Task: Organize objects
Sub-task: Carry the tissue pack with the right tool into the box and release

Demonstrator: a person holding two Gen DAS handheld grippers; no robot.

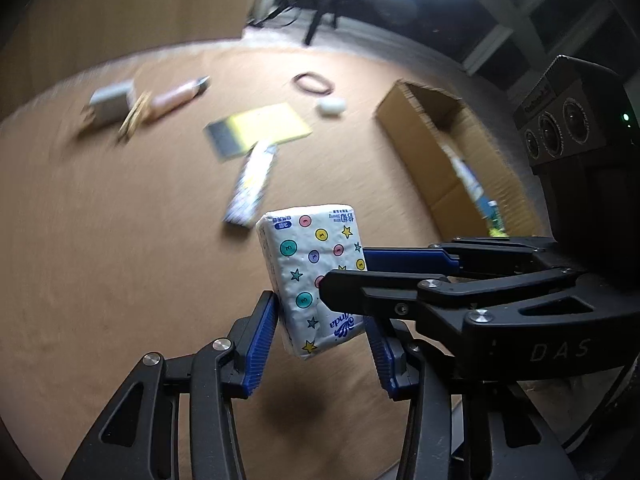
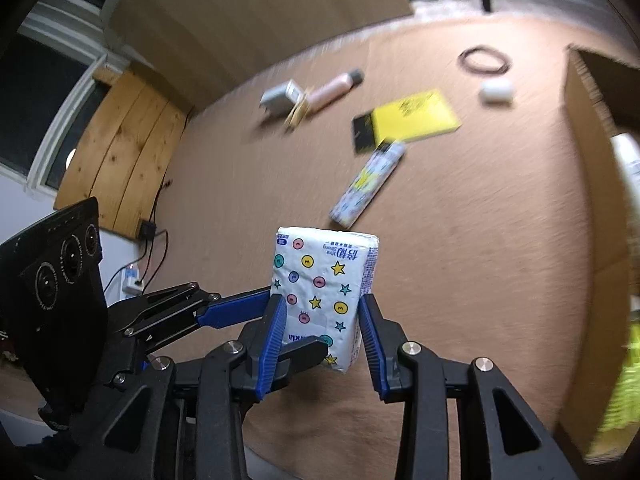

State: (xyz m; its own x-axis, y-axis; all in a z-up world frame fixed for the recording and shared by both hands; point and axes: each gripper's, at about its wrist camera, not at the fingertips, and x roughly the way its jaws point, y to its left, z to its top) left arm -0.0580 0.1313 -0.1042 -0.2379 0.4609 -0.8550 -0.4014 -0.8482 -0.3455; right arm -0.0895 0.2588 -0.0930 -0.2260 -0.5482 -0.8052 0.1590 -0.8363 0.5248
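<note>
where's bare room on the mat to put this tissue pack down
Bare mat lies left of the patterned tube, and between the tube and the cardboard box. Crowded farther back around the yellow notepad.
</note>
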